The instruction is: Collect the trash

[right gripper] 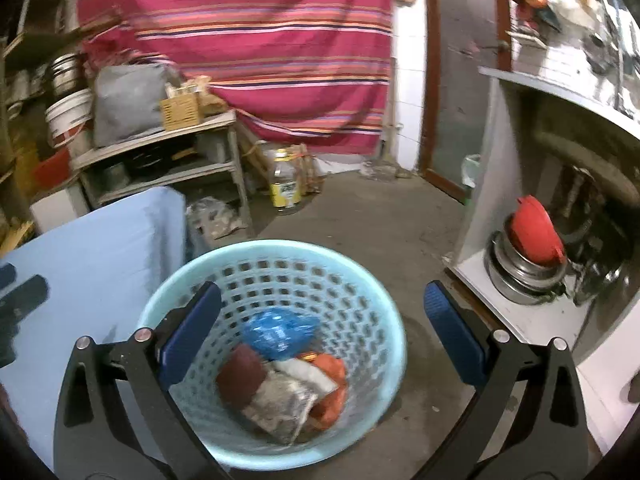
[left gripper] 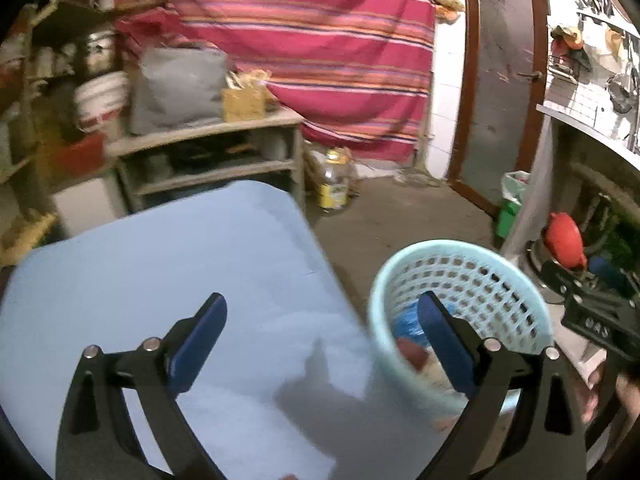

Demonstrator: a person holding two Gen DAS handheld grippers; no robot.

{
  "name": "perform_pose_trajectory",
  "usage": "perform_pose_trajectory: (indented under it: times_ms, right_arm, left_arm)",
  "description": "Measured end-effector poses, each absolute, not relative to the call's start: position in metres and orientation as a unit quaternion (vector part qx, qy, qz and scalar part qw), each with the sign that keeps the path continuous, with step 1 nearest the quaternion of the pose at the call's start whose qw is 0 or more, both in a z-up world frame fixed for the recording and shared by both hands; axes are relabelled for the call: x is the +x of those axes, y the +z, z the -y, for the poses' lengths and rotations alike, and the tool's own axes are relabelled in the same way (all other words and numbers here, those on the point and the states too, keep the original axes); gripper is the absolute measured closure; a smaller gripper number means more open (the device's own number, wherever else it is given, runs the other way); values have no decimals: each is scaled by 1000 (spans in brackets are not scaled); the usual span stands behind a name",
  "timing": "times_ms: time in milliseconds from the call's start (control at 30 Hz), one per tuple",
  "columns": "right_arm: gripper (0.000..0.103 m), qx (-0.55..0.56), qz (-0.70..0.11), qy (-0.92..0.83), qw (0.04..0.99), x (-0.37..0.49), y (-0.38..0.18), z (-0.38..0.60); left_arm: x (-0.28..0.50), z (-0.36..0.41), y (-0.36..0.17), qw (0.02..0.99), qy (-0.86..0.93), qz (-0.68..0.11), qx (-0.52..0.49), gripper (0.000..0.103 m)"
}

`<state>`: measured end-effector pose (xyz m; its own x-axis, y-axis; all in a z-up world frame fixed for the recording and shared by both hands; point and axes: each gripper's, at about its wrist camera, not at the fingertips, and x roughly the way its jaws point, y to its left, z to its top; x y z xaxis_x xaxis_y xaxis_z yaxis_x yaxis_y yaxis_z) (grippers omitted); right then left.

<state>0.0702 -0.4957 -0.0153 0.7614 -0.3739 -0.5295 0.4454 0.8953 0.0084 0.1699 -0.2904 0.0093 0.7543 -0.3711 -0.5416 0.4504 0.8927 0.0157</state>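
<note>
A pale-blue perforated plastic basket (right gripper: 276, 344) stands on the bare concrete floor just beside the blue-covered table (left gripper: 168, 264). It holds crumpled trash: a blue plastic bag (right gripper: 278, 332), a maroon wrapper (right gripper: 240, 376), a grey speckled packet (right gripper: 280, 404) and an orange wrapper (right gripper: 334, 392). The right gripper (right gripper: 320, 312) hangs above it, jaws wide apart and empty. The left gripper (left gripper: 320, 320), equally wide and empty, straddles the table edge and the basket rim. At twelve o'clock a yellow-labelled clear bottle (right gripper: 285, 188) stands before a red striped cloth (right gripper: 256, 40); its label is unreadable. At three o'clock, stacked steel pots (right gripper: 520, 280) carry a red lid (right gripper: 538, 232).
</note>
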Motion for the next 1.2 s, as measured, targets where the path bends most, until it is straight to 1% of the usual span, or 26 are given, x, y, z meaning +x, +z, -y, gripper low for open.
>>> perform_pose_trajectory:
  times_ms: [100,367,500,700,900,1200]
  right_arm:
    - [4,58,-258,-201,943,68,-9,469]
    - [4,70,-225,-137,962,38,4,385]
    - [4,50,-220,-108,968,24,1,343]
    - [4,39,-215,-69,973,7,-9,290]
    - [4,-2,-197,-60,979,-10,-19,240]
    - [4,8,-186,-46,981,-18,-20,218]
  left_arm:
    - [147,248,15,946,-189,-253,69,5]
    - [84,137,13,965,-113,-233,38,4]
    - [58,99,3,968,-79,-235,41,4]
    - [26,44,-8,974,-34,-223,14,4]
    - [9,9,-18,976,-3,-218,-7,4]
    - [3,-2,-32,976,5,-219,3,4]
